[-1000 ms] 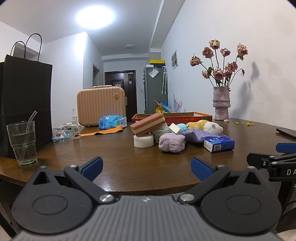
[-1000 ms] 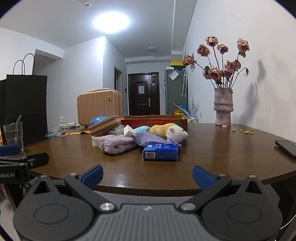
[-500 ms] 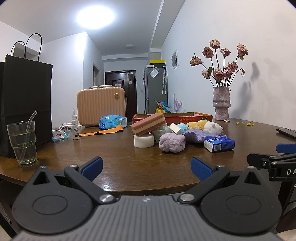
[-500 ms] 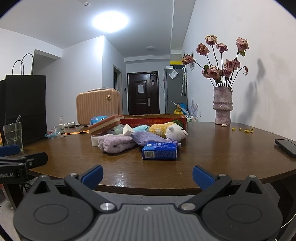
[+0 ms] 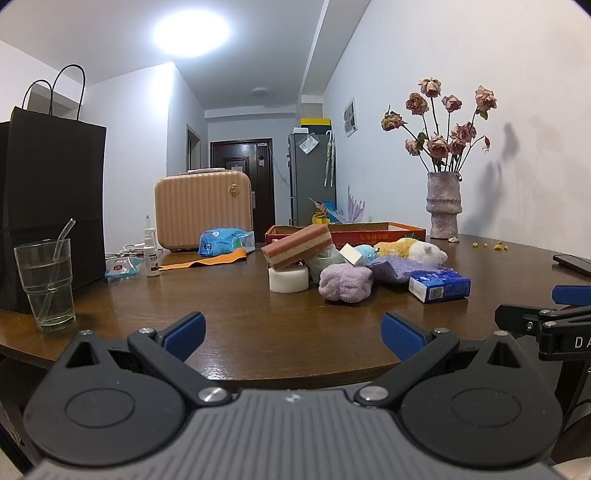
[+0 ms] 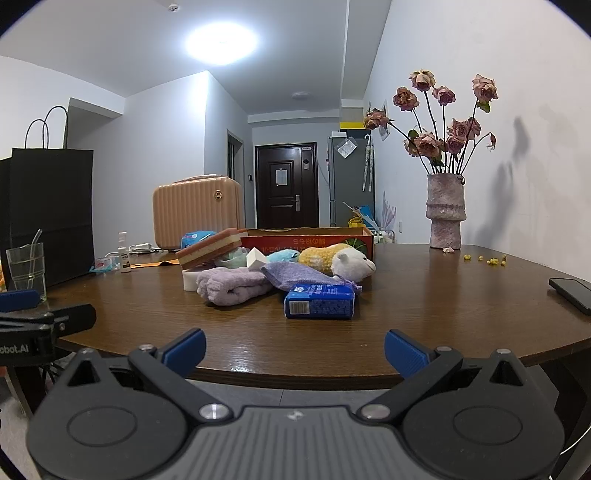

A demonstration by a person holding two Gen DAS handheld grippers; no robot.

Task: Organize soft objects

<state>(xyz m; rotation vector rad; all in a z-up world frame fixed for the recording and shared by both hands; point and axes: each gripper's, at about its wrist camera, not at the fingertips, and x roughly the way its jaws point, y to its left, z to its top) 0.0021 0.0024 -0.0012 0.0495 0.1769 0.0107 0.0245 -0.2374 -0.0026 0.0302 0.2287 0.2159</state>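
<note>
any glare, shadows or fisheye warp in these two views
Left wrist view: the ceiling light is blown out to white, and the table edge bows. Right wrist view: the same lamp flares, the flowers cast soft shadows on the wall, the corners are vignetted; the piled items stay sharp.

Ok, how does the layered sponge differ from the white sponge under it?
The layered sponge is a pink-and-cream slab, tilted; the white sponge is a plain round puck lying flat on the table. The layered one rests partly on the white one. Both sit left of the purple towel.

lilac towel (image 6: 231, 290), blue tissue pack (image 6: 319, 304), pink-and-cream striped sponge (image 5: 297, 245), brown table (image 5: 240, 325)
</note>
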